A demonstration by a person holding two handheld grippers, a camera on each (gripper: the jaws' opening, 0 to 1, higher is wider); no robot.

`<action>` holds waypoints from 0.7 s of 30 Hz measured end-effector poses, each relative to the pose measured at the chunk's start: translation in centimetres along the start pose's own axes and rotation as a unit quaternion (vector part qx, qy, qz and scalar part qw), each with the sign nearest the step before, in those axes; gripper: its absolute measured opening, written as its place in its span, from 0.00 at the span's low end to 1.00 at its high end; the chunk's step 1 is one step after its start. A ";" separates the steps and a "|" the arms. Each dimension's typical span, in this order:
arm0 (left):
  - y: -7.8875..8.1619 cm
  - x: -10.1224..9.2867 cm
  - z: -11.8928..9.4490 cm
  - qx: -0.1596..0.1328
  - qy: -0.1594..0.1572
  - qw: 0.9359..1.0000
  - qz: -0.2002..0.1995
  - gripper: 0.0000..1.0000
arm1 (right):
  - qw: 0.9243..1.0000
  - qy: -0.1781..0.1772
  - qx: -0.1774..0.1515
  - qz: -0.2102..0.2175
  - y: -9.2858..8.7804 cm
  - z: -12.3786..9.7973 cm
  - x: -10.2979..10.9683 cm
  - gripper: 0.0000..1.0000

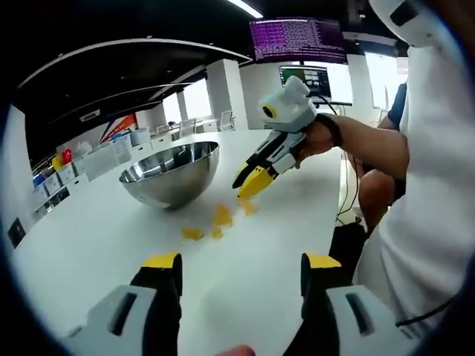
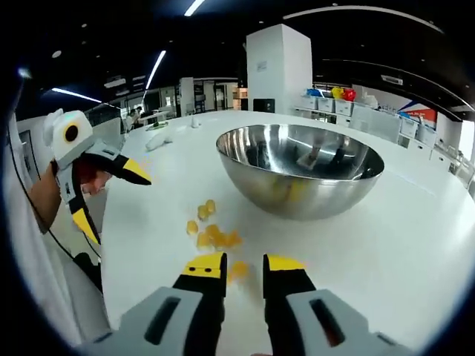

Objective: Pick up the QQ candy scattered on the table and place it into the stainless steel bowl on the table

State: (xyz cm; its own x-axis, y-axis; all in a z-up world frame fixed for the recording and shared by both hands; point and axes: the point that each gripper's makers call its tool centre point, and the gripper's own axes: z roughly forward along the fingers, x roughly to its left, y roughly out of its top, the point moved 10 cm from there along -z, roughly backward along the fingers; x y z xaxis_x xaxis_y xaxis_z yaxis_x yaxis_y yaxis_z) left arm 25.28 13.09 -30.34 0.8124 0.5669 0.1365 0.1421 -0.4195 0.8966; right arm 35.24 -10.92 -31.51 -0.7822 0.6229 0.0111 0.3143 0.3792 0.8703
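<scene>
The right gripper [image 2: 243, 276] hangs just above the table [image 2: 415, 245] with its jaws spread a little, nothing between them, and one candy [image 2: 238, 270] lies right in the gap ahead of the tips. The rest of the candies [image 2: 214, 236] sit in a loose cluster just beyond, between the tips and the bowl [image 2: 300, 169], which stands upright and close behind them. The left gripper [image 1: 242, 271] is held back from the pile with its jaws wide apart and empty. To do the pick well, I judge the right gripper should drop straight down so the tips straddle the single near piece, close gently since the candy looks soft and small, then lift clear of the rim before opening over the bowl. Sweeping forward would likely scatter the cluster.
</scene>
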 end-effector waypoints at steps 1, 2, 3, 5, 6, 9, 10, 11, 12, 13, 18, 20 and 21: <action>0.0 0.0 0.0 0.001 0.001 1.000 -0.002 0.64 | 1.000 0.000 0.002 0.001 0.0 0.1 0.0 0.18; -0.1 0.1 0.0 0.001 0.002 1.000 -0.002 0.64 | 1.000 0.000 0.004 0.002 0.0 0.1 0.0 0.18; -0.1 0.0 0.0 0.002 0.002 1.000 0.000 0.64 | 1.000 -0.001 0.009 0.000 0.0 0.1 0.0 0.17; -0.1 0.0 0.1 0.001 0.004 1.000 0.008 0.63 | 1.000 0.003 0.023 -0.009 -0.1 0.1 0.1 0.14; 0.0 0.0 0.1 0.000 0.005 1.000 0.011 0.62 | 1.000 0.004 0.028 -0.013 -0.2 0.2 0.1 0.12; 0.1 0.1 0.2 -0.001 0.007 1.000 0.013 0.62 | 1.000 0.008 0.028 -0.005 -0.2 0.2 0.2 0.12; 0.1 0.1 0.2 -0.002 0.008 1.000 0.015 0.62 | 1.000 0.009 0.029 -0.005 -0.2 0.2 0.2 0.11; 0.1 0.1 0.2 -0.002 0.008 1.000 0.015 0.62 | 0.999 0.010 0.030 -0.006 -0.2 0.3 0.3 0.11; 0.1 0.0 0.2 -0.003 0.008 1.000 0.015 0.62 | 0.999 0.011 0.032 -0.008 -0.2 0.3 0.3 0.11; 0.1 0.0 0.2 -0.003 0.008 1.000 0.014 0.62 | 0.999 0.013 0.033 -0.009 -0.2 0.3 0.3 0.11; 0.0 0.0 0.2 0.002 0.012 1.000 0.016 0.61 | 0.999 0.022 0.041 0.008 -0.1 0.6 0.3 0.08; 0.0 0.1 0.1 0.003 0.014 1.000 0.015 0.61 | 0.998 0.023 0.046 0.024 -0.1 0.7 0.2 0.08; -0.1 0.1 0.1 0.003 0.016 1.000 0.014 0.61 | 0.998 0.024 0.047 0.027 -0.1 0.8 0.2 0.08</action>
State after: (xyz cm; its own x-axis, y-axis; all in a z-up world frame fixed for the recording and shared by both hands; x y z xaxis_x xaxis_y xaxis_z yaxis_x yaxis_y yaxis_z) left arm 25.40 13.09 -30.42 0.7977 0.5773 0.1743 0.1239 -0.4398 0.8895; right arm 35.46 -10.27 -31.95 -0.7869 0.6116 0.0821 0.4040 0.4100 0.8178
